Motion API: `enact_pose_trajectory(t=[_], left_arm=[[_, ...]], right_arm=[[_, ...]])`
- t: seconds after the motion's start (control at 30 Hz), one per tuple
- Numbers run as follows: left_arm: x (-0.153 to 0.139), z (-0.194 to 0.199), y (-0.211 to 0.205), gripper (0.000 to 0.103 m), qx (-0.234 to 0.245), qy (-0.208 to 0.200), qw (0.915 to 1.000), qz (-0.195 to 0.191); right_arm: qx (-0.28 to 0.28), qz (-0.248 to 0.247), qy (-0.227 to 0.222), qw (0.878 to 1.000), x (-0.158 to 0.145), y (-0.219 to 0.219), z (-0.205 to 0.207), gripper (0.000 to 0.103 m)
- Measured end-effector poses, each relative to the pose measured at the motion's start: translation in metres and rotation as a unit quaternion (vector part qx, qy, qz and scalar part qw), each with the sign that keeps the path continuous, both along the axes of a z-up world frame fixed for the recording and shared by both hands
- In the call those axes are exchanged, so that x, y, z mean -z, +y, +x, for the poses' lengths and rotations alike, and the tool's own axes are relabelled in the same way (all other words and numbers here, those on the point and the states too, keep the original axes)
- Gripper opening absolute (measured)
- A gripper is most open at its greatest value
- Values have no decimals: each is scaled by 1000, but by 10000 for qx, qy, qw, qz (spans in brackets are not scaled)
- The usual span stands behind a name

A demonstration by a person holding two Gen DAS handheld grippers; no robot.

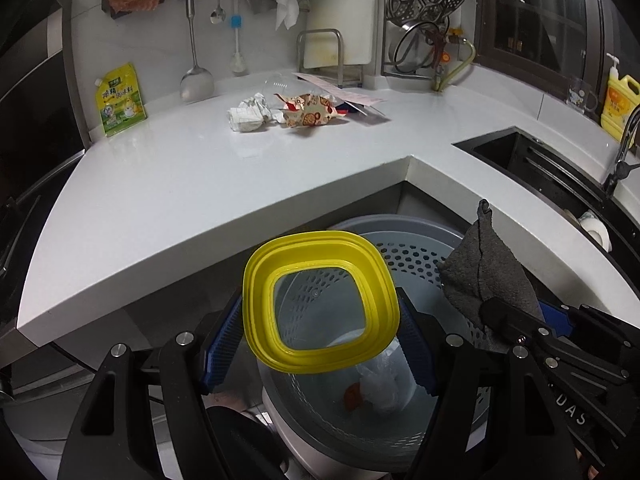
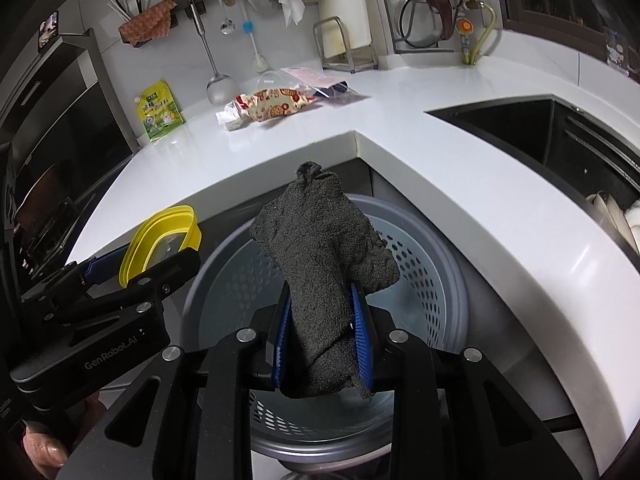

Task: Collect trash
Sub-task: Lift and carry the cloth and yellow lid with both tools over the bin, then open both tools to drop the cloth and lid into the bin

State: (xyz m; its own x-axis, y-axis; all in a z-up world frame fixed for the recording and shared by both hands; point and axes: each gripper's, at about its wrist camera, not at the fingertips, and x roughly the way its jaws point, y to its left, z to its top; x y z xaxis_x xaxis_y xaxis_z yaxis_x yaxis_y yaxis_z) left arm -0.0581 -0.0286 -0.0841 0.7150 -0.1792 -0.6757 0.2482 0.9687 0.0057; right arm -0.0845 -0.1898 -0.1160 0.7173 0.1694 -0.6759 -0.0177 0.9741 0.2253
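My left gripper [image 1: 320,336] is shut on a yellow-rimmed clear lid [image 1: 260,300] and holds it over the grey perforated trash bin [image 1: 416,260]. The lid also shows in the right wrist view [image 2: 136,248]. My right gripper [image 2: 322,328] is shut on a dark grey cloth [image 2: 320,248], held above the same bin [image 2: 436,280]. The cloth shows at the right of the left wrist view [image 1: 484,268]. Inside the bin lie a crumpled clear bag [image 1: 380,388] and a red scrap [image 1: 352,396]. On the counter lie crumpled white paper [image 1: 248,114] and a patterned wrapper [image 1: 310,110].
The white L-shaped counter [image 1: 180,184] wraps around the bin. A yellow-green pouch [image 1: 120,100] leans at the back left. A black sink [image 1: 536,160] and yellow soap bottle [image 1: 618,102] are on the right. Utensils and a dish rack [image 1: 424,20] line the wall.
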Motion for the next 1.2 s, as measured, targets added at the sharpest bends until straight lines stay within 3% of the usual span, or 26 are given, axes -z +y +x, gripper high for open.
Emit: enact_pose_trajectory(t=[0.8,0.9,0.97,1.0,1.2], left_arm=[[13,5,-1,71,-14,285,9996,8],[14,6,-1,75,-27,305,9995,13],[14,6,0,82,-60,297,9995,16],[14,6,1,82,-90,288,9995,21],[14,7,3,85,-134,338,9993,-10]], right_arm=[[-69,42,150,9999,13,2,6,28],[-22,44,159,9999,13,0,6,31],[16,57,118,9999,12,-1,5,47],[50,43,79,9999,11,-2,3,49],[94,50,26,9999,8,-4,1,51]])
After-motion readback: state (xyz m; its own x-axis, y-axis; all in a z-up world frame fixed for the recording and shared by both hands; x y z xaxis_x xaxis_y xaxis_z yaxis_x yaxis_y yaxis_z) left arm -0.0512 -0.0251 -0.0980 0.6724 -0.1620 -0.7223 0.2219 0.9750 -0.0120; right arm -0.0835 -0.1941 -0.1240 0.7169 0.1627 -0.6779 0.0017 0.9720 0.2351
